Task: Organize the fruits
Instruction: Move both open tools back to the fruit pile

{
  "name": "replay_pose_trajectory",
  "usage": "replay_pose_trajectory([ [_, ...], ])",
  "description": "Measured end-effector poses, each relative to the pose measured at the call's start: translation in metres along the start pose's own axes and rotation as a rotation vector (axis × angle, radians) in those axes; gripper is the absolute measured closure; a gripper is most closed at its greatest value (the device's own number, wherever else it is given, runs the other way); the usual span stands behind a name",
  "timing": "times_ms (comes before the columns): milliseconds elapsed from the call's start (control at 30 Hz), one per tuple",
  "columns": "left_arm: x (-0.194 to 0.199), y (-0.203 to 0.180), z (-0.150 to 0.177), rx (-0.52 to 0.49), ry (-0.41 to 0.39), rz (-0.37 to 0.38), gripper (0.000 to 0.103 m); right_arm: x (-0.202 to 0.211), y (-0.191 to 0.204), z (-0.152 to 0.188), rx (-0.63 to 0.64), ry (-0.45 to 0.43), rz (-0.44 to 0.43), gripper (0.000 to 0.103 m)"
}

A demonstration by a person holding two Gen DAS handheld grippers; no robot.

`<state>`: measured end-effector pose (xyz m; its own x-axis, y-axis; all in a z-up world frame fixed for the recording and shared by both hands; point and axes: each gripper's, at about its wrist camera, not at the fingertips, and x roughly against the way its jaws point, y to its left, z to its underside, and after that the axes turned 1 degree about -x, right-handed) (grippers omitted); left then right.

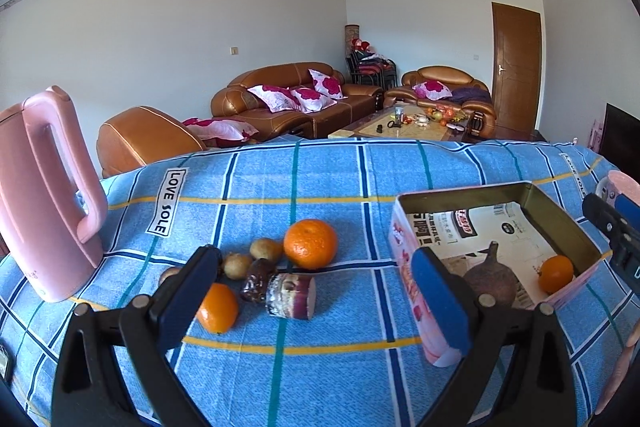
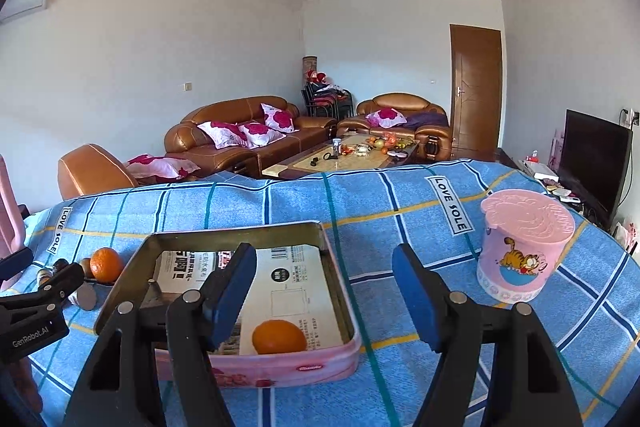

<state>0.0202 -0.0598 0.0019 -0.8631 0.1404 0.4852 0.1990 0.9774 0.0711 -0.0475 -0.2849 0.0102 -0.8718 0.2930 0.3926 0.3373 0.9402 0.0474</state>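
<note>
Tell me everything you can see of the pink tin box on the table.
The pink tin box is a shallow, open rectangular tray with rounded corners: pink printed outer walls, dull metallic inner walls. It sits flat on the blue checked tablecloth, right of the loose fruit pile. Printed paper lines its bottom, and one orange lies on that paper near a corner. No lid shows. Neither gripper touches it as far as the views show.
</note>
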Motion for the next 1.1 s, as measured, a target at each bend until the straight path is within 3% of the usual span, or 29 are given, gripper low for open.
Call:
replay_pose_trajectory([
  [400,-0.005,0.055,0.002,0.040,0.013,-0.064,0.001,0.004,0.078,0.007,0.078,0.021,-0.131,0.031],
  [600,-0.011,0.093,0.002,0.028,0.025,-0.160,0.001,0.002,0.115,0.012,0.116,0.048,-0.202,0.031],
  [767,-0.020,0.136,0.002,0.086,0.064,-0.231,0.001,0.001,0.140,0.015,0.163,0.069,-0.264,0.031],
  [933,-0.028,0.163,0.007,0.103,0.110,-0.289,0.001,-0.004,0.172,0.021,0.229,0.129,-0.299,0.031],
  [1100,-0.029,0.176,0.010,0.152,0.134,-0.283,0.001,-0.015,0.201,0.027,0.280,0.186,-0.340,0.031],
])
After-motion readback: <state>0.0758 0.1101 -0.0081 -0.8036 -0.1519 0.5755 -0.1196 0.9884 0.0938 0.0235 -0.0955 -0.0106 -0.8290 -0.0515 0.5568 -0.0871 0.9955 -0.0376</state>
